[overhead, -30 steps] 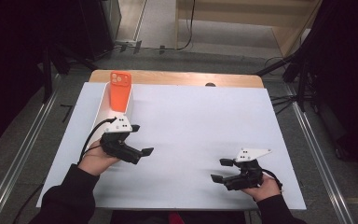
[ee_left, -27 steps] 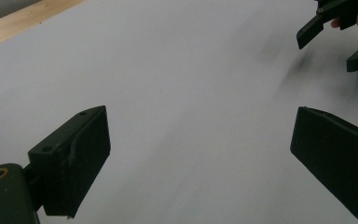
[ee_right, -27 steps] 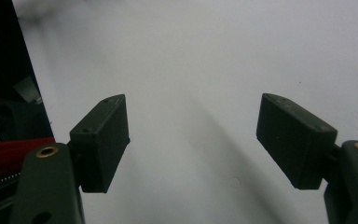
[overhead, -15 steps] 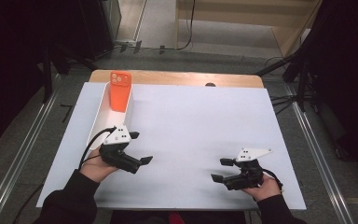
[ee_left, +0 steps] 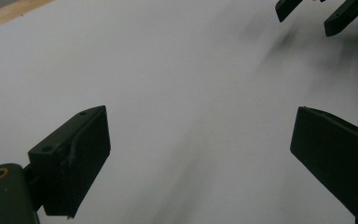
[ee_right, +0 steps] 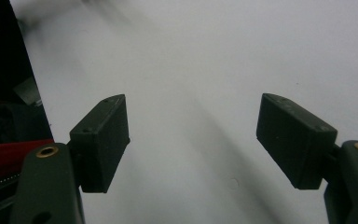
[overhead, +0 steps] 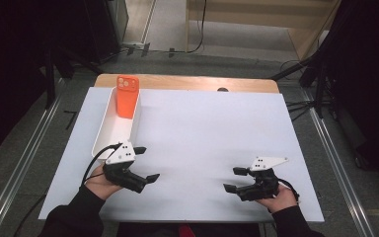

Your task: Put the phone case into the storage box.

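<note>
My left gripper [overhead: 145, 163] sits at seven o'clock on the table [overhead: 212, 133], jaws wide apart and empty; my right gripper [overhead: 233, 179], at five o'clock, likewise. I count one orange phone [overhead: 127, 96], leaning in one white tray [overhead: 104, 129] at eleven o'clock, its lower end hidden by the tray wall.

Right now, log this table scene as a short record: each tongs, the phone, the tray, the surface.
left tongs: open, holding nothing, at the tray's near end
right tongs: open, holding nothing, near the table's front right
phone: orange, leaning in the far end of the tray, camera end up
tray: white, long, at the table's left side
table: white top, wooden strip along the far edge
</note>
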The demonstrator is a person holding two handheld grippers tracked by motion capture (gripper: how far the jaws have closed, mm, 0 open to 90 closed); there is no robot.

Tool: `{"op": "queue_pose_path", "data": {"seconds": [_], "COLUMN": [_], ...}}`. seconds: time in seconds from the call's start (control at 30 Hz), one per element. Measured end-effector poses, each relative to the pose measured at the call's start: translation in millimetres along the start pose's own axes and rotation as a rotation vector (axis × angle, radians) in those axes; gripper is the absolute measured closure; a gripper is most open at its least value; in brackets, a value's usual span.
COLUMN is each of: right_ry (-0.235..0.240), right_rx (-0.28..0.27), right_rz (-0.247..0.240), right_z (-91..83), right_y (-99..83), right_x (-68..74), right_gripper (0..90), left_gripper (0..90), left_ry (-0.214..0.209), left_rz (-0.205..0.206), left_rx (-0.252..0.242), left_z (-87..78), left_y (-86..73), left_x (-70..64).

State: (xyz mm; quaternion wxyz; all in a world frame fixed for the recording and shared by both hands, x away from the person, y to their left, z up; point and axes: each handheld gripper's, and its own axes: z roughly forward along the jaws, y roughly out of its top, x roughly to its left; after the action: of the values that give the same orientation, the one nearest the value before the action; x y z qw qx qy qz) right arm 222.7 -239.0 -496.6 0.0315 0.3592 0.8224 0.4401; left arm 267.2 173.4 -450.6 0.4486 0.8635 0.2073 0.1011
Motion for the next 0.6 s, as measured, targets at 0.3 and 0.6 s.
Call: {"op": "queue_pose_path", "data": {"seconds": [0.3,0.6], "right_ry": [-0.002,-0.002], "right_rx": [-0.001,-0.001], "right_rz": [0.004,0.003], "right_z": [-0.3,-0.4], "right_y": [-0.1,-0.1], "right_x": [0.1,0.0], "right_gripper": [24.2,24.2], "left_gripper": [5.1,5.1], "left_ry": [-0.005,-0.015], "left_rz": [-0.009,-0.002], "left_rx": [-0.006,0.0], "left_z": [-1.6,-2.3], "left_y": [-7.6,-12.7], "left_x": [-1.8,-5.5]}}
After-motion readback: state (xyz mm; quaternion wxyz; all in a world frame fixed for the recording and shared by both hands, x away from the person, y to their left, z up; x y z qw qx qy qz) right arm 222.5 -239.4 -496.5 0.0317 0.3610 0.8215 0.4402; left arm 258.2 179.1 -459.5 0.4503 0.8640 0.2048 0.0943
